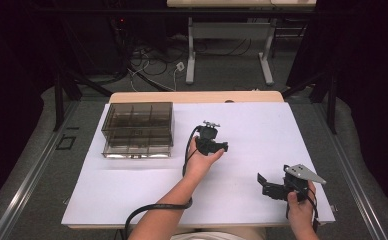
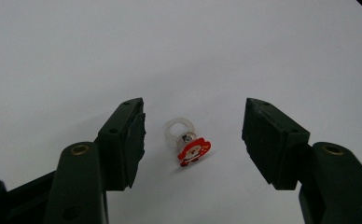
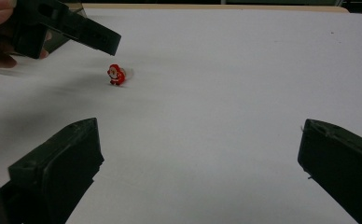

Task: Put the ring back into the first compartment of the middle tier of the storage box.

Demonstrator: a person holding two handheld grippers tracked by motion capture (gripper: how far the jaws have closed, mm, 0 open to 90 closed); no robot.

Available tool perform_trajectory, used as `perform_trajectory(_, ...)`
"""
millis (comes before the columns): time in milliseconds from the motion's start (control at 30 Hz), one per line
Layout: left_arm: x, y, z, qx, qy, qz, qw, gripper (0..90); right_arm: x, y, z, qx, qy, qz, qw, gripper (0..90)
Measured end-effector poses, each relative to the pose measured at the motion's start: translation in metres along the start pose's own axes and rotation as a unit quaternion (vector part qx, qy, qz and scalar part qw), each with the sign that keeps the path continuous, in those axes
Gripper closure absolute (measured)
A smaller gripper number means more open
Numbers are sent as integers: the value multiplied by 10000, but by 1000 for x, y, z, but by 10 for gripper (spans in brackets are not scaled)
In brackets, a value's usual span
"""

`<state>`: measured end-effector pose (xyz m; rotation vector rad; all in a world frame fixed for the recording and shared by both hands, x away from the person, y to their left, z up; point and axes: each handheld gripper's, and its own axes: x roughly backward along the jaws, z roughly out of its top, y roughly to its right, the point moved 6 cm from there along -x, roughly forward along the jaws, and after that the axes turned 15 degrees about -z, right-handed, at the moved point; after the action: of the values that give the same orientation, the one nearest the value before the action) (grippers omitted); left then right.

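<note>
Looking down in high view: left gripper (image 1: 221, 147) sits mid-sheet, right gripper (image 1: 265, 183) apart w/ jaws spread, nothing btwn. Smoky clear plastic compartment box (image 1: 138, 129) lies beyond left gripper, off to its left. Left gripper view: small clear plastic ring w/ red Santa charm (image 2: 187, 142) lies btwn the spread jaws, untouched by either pad. Right gripper view: ring (image 3: 116, 74) rests on white sheet (image 3: 226, 84) just below left gripper's tip.
</note>
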<state>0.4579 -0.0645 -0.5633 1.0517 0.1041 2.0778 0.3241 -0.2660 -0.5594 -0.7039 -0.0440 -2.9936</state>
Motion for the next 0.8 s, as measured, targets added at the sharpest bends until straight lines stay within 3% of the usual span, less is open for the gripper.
perform_trajectory(200, -5, -3, -5, 143, -88, -55, 9998, 427, 0, 0, 0, 25, -1, 2, 10000, 0)
perform_trajectory(500, -11, -5, -8, 165, -105, -28, 9998, 462, -1, -1, 0, 18, 51, 7, 10000, 0)
perform_trajectory(767, -15, -6, -10, 208, -138, -18, 9997, 464, 0, 0, -1, 76, -78, -42, 9999, 0)
perform_trajectory(800, -16, -7, -10, 243, -129, -13, 9996, 470, -4, -2, 0, -18, 115, -63, 9999, 0)
